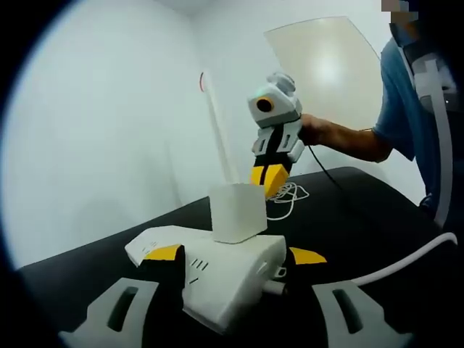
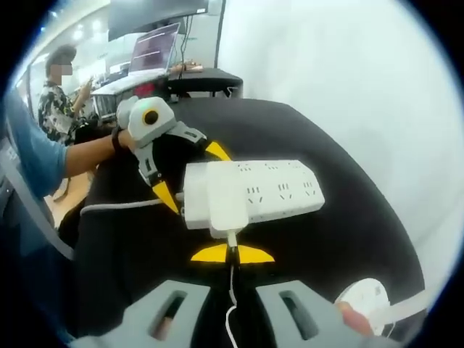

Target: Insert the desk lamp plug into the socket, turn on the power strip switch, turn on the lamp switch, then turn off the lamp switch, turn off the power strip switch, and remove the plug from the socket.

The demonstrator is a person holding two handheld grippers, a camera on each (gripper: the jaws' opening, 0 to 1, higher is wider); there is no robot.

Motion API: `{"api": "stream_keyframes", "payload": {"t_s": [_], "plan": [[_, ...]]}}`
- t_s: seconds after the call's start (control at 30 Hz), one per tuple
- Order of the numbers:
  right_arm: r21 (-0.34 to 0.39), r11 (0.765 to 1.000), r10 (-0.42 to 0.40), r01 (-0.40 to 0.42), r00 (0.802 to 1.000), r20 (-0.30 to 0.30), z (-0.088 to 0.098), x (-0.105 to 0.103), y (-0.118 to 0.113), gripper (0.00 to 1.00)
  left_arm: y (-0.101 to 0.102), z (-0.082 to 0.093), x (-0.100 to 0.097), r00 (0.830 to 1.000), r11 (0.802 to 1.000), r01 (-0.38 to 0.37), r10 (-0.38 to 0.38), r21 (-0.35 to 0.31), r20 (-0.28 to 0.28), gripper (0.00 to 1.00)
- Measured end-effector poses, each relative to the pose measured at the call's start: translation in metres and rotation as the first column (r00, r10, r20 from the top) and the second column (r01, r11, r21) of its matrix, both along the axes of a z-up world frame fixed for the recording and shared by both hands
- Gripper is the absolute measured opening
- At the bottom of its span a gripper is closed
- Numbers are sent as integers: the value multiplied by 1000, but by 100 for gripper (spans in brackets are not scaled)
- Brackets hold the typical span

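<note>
A white power strip (image 2: 279, 190) lies on the black table (image 2: 290, 123). My left gripper (image 1: 235, 254) is shut on the strip's (image 1: 232, 279) end, one yellow tip on each side. A white block-shaped lamp plug (image 1: 235, 212) sits in the strip's sockets. In the right gripper view the plug (image 2: 217, 206) is at the strip's near end, its thin cord (image 2: 232, 250) pinched between the tips of my right gripper (image 2: 232, 254). The left gripper (image 2: 192, 172) comes in from the left there. The lamp's round white base (image 2: 366, 297) and its thin stem (image 1: 217, 123) stand close by.
The strip's thick white cable (image 1: 406, 261) trails off across the table. Loose lamp cord (image 1: 288, 196) is coiled behind the plug. A white wall (image 1: 109, 130) runs along the table's edge, with a pale board (image 1: 326, 80) leaning on it. Desks and a laptop (image 2: 156, 47) are further back.
</note>
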State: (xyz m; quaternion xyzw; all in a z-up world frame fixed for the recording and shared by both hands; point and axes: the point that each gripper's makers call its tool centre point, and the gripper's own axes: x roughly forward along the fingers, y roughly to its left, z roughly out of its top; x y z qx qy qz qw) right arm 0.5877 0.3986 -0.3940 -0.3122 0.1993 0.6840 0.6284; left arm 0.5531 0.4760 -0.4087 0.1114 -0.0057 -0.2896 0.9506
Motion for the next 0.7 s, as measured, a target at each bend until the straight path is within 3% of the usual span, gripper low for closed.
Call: {"api": "stream_keyframes", "payload": {"t_s": [0.3,0.47,0.7], "plan": [[39,999,-24,25,1000,-20,-9,-2,-3,3,0,1,-1,1000,1000,-1,1,0,3,54],[55,998,-33,34,999,-31,-7,-4,-3,3,-1,1,-1,1000,1000,-1,1,1,2,54],[21,999,-40,41,999,-35,6,-5,2,4,-1,0,-2,1000,1000,-3,3,1,-8,54]]}}
